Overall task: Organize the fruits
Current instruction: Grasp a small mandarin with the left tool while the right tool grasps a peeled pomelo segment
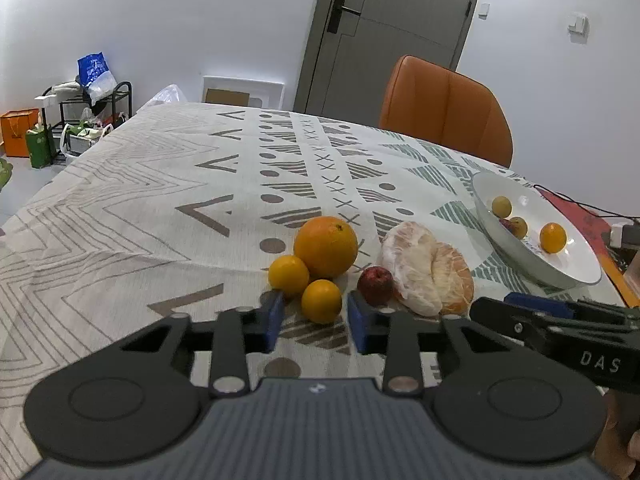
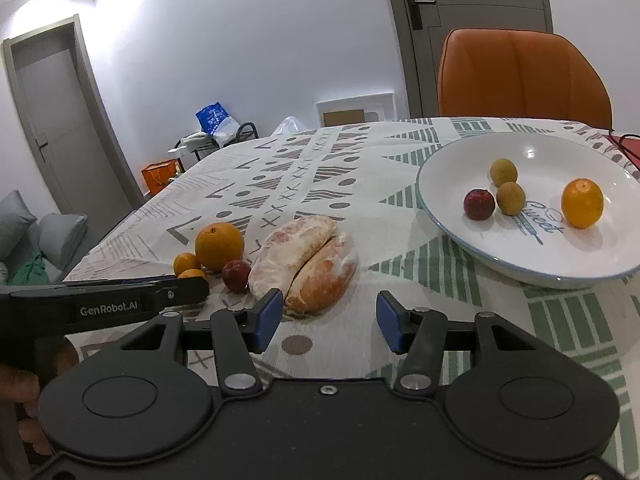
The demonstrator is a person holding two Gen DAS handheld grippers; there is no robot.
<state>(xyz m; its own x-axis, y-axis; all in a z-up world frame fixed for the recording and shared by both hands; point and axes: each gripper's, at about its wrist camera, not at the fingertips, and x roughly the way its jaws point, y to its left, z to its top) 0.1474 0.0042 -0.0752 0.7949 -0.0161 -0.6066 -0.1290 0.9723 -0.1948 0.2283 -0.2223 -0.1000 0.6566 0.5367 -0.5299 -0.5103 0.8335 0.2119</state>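
On the patterned tablecloth lie a large orange [image 1: 326,246] [image 2: 219,245], two small oranges [image 1: 289,275] [image 1: 321,301], a dark red fruit [image 1: 375,285] [image 2: 236,275] and peeled pomelo segments [image 1: 424,272] [image 2: 306,264]. My left gripper [image 1: 314,322] is open, its blue pads flanking the nearer small orange without closing on it. My right gripper [image 2: 327,320] is open and empty, just in front of the pomelo. To the right, the white plate [image 2: 448,152] [image 1: 500,240] holds two yellowish fruits [image 2: 503,172], a red fruit [image 2: 479,204] and a small orange [image 2: 582,203].
An orange chair [image 2: 520,76] [image 1: 444,108] stands at the table's far side by a grey door [image 1: 392,28]. A black cable [image 1: 576,202] and red mat lie right of the plate. A rack with bags [image 1: 92,108] stands on the floor at left.
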